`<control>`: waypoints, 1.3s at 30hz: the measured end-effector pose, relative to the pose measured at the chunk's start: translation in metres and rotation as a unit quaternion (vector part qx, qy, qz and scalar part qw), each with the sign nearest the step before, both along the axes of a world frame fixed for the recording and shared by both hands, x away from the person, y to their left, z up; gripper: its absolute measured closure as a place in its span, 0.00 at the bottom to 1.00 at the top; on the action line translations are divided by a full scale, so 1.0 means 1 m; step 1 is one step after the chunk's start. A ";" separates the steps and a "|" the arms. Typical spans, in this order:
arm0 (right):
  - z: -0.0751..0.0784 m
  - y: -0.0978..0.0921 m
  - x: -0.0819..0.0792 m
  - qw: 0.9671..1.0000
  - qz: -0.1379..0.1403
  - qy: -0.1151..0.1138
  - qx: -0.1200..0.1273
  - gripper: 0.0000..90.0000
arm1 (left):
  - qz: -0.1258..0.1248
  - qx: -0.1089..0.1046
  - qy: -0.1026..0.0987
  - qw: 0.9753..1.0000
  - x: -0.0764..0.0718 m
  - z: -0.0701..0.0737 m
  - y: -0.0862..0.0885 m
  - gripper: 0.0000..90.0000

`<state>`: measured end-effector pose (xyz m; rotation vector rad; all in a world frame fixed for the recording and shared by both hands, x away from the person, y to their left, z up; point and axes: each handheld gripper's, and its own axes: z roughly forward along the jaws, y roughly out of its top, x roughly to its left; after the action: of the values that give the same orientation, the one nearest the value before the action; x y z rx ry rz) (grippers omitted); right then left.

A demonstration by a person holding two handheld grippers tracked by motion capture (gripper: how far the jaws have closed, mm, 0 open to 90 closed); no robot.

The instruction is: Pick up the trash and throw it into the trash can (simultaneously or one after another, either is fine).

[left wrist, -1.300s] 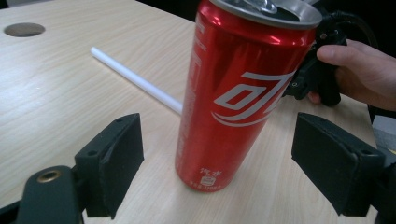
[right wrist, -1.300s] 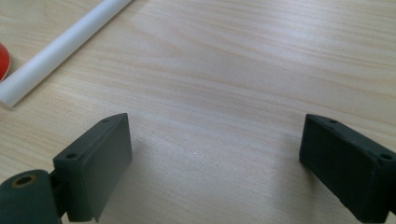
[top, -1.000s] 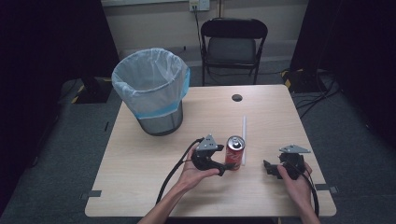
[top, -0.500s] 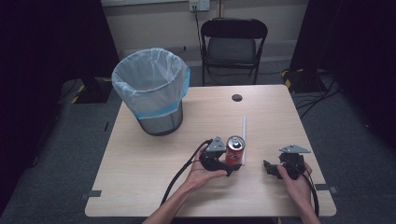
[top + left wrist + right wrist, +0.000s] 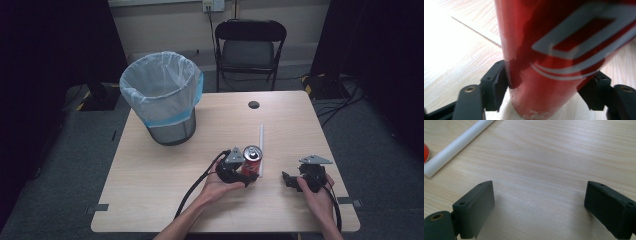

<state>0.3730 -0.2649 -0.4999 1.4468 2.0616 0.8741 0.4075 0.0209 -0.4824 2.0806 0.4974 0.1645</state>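
1. The bin (image 5: pixel 161 97) stands at the far left of the table (image 5: pixel 150 200), well apart from the can.
2. The left hand-held gripper (image 5: pixel 240 172) has its jaws around the upright can (image 5: pixel 252 159), touching or nearly so; I judge the grip about closed.
3. A straw (image 5: pixel 260 150) lies just right of the can, pointing away.
4. The right hand-held gripper (image 5: pixel 289 181) rests apart, jaws wide.

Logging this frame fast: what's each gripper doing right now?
Left gripper: shut on the can, a jaw on each side.
Right gripper: open, holding nothing, over the table.
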 end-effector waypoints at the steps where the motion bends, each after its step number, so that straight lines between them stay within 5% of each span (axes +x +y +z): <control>1: 0.000 0.000 0.000 1.000 0.000 0.000 0.000 0.09 | 0.001 -0.002 0.000 1.000 0.000 0.000 0.000 0.35; 18: 0.000 0.000 0.000 1.000 0.000 0.000 0.000 0.09 | -0.013 -0.017 0.004 1.000 -0.006 0.015 0.010 0.38; 32: 0.000 0.000 0.000 1.000 0.000 0.001 0.000 0.09 | -0.023 -0.020 -0.006 1.000 -0.013 0.032 0.039 0.38; 39: 0.000 0.000 0.000 1.000 0.000 0.000 0.000 0.09 | -0.001 -0.015 0.004 1.000 -0.012 0.039 0.053 0.38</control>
<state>0.3730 -0.2649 -0.4999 1.4473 2.0615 0.8741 0.3959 0.0736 -0.4430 2.0530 0.4986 0.1465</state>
